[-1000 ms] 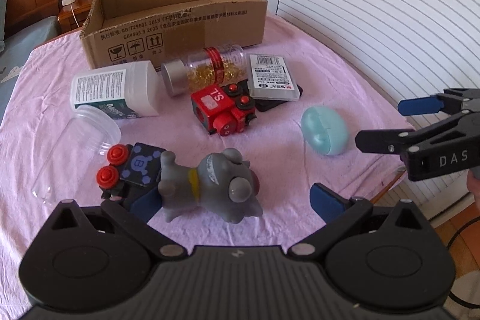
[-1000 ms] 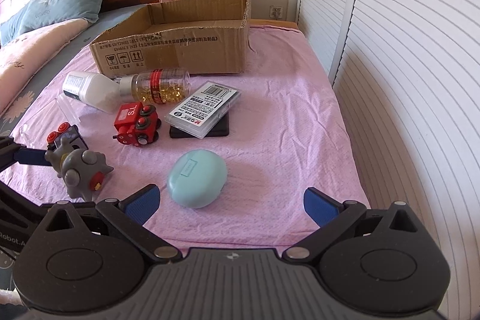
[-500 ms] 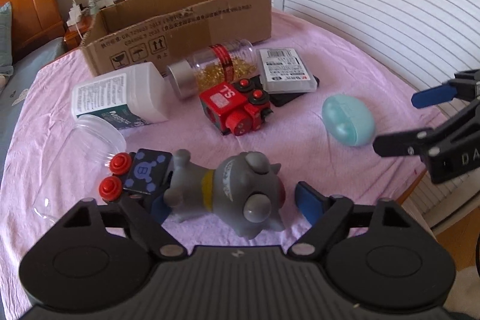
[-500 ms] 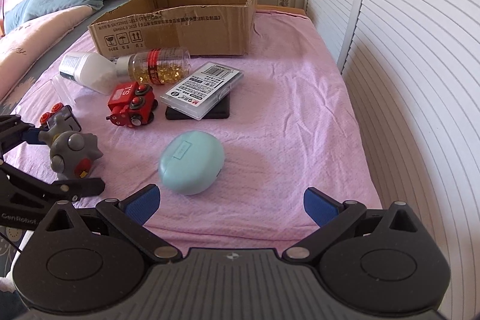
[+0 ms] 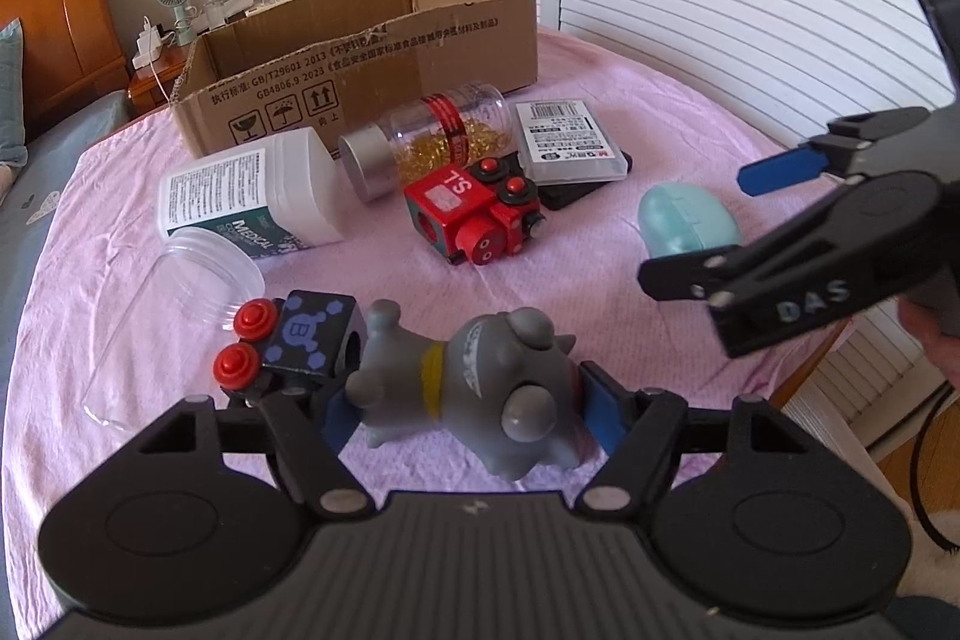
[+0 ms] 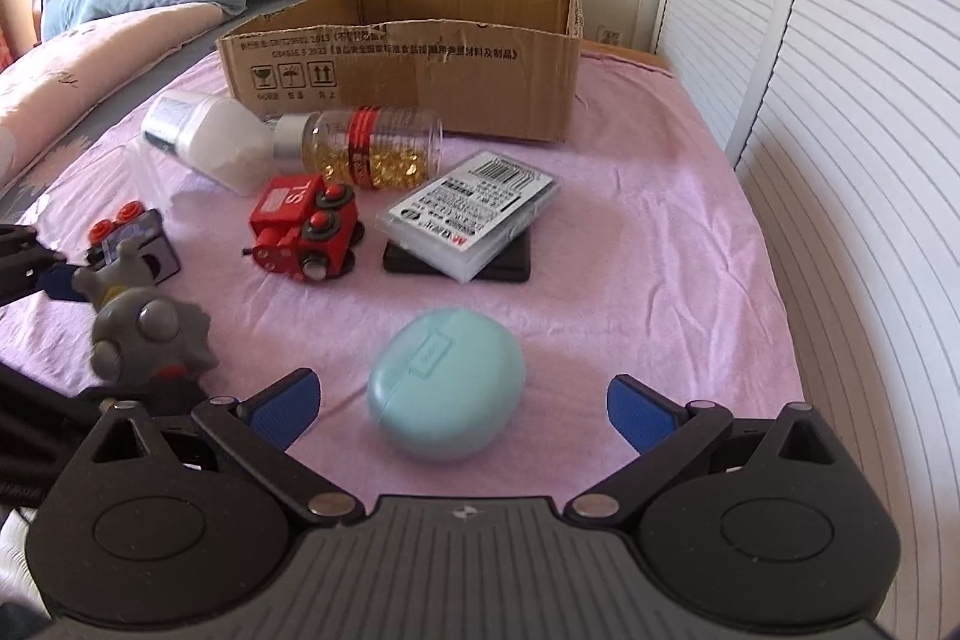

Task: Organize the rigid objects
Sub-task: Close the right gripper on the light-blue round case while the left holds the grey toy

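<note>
My left gripper [image 5: 471,415] is shut on a grey rubber dog toy [image 5: 480,388], its blue pads pressing both sides; the toy also shows in the right wrist view [image 6: 141,328]. My right gripper [image 6: 459,400] is open, its blue pads either side of a teal oval case [image 6: 447,382], just short of it; the case also shows in the left wrist view [image 5: 687,220]. An open cardboard box [image 5: 360,58] stands at the back of the pink cloth.
On the cloth lie a red toy train [image 5: 474,214], a dark toy block with red wheels [image 5: 294,340], a white medical bottle [image 5: 252,196], a capsule jar [image 5: 432,136], an empty clear jar [image 5: 174,316] and a card case on a black pad [image 6: 474,220]. Louvred doors stand to the right.
My left gripper moved forward and closed on the grey dog toy. My right gripper moved closer to the teal case and stayed open.
</note>
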Demonstrator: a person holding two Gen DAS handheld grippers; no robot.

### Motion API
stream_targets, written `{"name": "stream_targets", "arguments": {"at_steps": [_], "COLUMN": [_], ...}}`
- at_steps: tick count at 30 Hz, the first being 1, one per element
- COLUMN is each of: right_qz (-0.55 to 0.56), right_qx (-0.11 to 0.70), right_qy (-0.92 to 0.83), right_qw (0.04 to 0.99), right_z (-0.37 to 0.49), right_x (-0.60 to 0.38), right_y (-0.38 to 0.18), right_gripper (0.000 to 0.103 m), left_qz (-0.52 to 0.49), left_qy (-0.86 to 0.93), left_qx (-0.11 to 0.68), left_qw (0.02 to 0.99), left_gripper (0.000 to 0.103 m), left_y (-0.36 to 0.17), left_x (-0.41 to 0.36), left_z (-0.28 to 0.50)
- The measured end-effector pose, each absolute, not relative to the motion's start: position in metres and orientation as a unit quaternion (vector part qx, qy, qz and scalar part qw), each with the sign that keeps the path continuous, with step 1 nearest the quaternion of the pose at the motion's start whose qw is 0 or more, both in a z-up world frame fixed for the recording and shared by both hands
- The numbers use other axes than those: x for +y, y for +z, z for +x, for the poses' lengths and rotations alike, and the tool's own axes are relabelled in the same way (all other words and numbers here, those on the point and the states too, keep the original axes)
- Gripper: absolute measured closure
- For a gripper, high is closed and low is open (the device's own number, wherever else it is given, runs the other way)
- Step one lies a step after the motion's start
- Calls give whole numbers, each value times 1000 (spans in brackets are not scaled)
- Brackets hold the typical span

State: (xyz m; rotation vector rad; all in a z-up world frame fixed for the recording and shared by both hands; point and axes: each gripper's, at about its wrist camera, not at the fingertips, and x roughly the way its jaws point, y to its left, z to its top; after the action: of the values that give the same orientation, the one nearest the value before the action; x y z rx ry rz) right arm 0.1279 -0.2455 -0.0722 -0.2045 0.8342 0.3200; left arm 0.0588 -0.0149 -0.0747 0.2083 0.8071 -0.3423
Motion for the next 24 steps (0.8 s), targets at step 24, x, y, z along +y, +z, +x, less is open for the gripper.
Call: {"name": "stream_targets", "arguments": {"at_steps": [24], "right_qz": [-98], "right_qx": [376], "right_qy": [178], "right_qw": [904], "right_z": [123], "right_x": [-259], "right_y": [-74], "right_gripper": [39], "left_qz": [104], "left_qy": [-168], "left_qx": [384], "left_qw": [902], "left_gripper": [27], "left_y": [-75], "left_x": [-13], "left_z": [59]}}
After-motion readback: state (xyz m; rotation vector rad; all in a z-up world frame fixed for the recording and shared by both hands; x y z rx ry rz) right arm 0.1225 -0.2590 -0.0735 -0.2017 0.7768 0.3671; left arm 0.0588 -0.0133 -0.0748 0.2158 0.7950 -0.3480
